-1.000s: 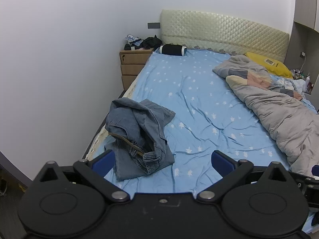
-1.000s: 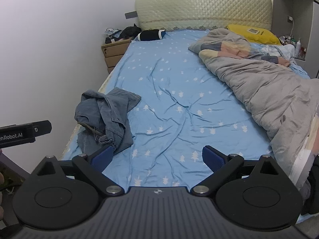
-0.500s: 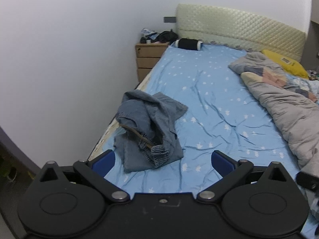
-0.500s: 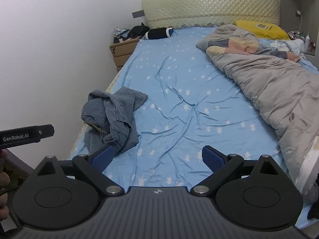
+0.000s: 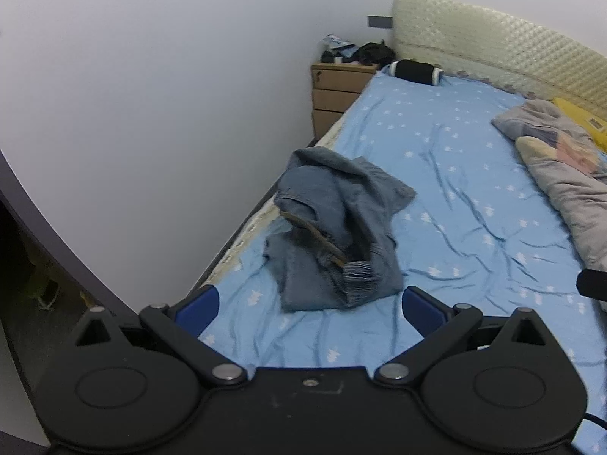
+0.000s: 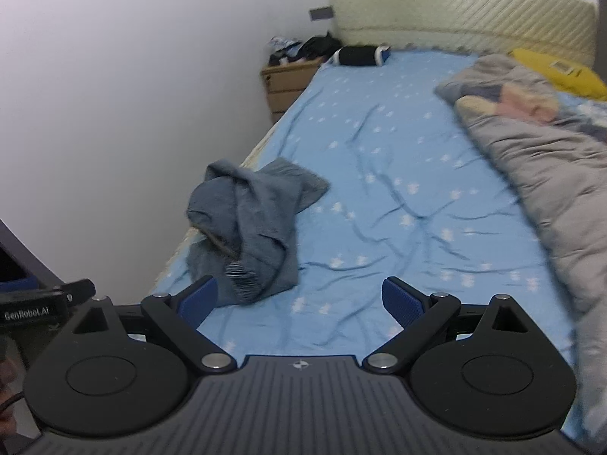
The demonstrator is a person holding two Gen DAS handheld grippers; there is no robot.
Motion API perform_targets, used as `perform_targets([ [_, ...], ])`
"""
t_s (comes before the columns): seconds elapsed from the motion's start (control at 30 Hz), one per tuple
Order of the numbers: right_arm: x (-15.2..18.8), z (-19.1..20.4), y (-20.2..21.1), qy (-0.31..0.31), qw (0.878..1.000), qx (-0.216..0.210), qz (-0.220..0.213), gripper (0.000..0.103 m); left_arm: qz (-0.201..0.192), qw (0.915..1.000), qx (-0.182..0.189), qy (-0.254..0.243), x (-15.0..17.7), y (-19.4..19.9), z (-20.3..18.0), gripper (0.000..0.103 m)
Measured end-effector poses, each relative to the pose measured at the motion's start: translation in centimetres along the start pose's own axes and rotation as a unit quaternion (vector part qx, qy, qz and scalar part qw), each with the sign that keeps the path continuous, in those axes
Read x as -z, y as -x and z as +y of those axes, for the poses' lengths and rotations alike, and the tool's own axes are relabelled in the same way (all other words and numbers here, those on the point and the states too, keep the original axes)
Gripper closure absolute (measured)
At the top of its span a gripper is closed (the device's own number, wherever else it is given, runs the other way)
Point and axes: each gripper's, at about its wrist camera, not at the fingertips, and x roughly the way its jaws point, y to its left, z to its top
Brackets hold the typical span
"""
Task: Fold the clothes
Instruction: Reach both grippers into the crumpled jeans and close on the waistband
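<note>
Crumpled jeans point(image 5: 334, 227) on bed point(image 5: 474, 197), untouched

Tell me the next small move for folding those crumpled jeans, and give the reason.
Probably bring the left gripper forward and down to the near edge of the jeans. Both it and the right gripper are open and empty, short of the cloth, and the jeans lie bunched in a heap near the side edge of the bed, so they need spreading flat before any fold.

You are getting soft, even, dim light; motion blur is smearing the right view, and fisheye is bending both frames' edges.
</note>
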Motion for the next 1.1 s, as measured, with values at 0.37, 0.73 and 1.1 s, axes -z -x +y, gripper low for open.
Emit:
perform_targets([
  [0.37,-1.1,6.0,-12.4,-0.015,0.998,-0.014,0.06,0.011,0.004,0.9991,0.042,0.002,-5.8,-12.2,7.4,0.0],
  [0.73,1.6,7.8,-28.4,-0.159,0.977,0.001,0.141,0.012,0.015,0.9995,0.025,-0.009,-7.1,-19.7,11.7,0.0],
  [1.1,1.8,6.2,-36.0,-0.265,0.952,0.083,0.132,0.053,0.012,0.9999,-0.009,-0.005,-6.5,-20.7,16.1,0.0],
])
